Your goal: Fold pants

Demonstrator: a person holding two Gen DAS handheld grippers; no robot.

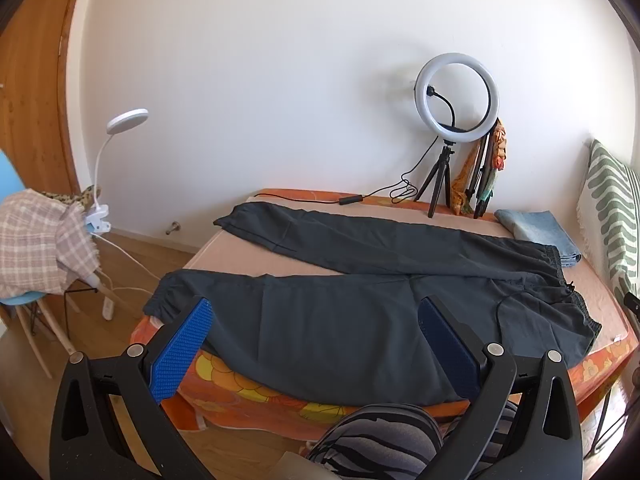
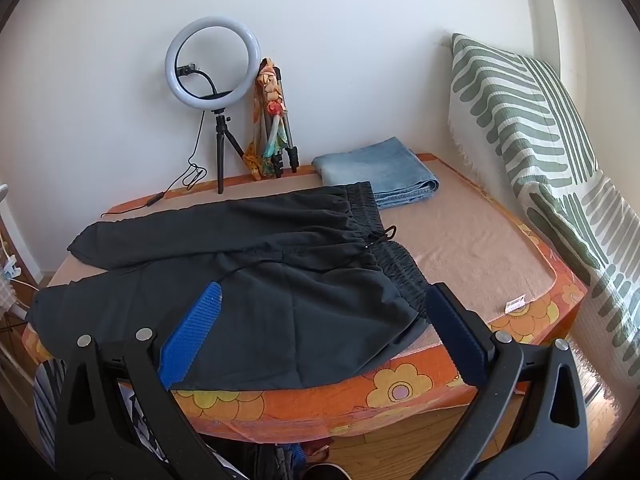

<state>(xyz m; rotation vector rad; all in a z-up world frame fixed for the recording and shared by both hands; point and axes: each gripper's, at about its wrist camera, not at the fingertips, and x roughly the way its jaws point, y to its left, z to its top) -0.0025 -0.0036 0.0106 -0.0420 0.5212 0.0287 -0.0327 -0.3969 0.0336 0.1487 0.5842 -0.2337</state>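
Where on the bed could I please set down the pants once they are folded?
Bare cover lies between the pants' waistband, folded jeans and striped cushion. A narrow strip shows between the legs. The back edge is crowded by the ring light and tripods.

readable text: none in either view
white tag on mattress edge: print too small to read
pants, ring light, cushion: no lettering or brand visible
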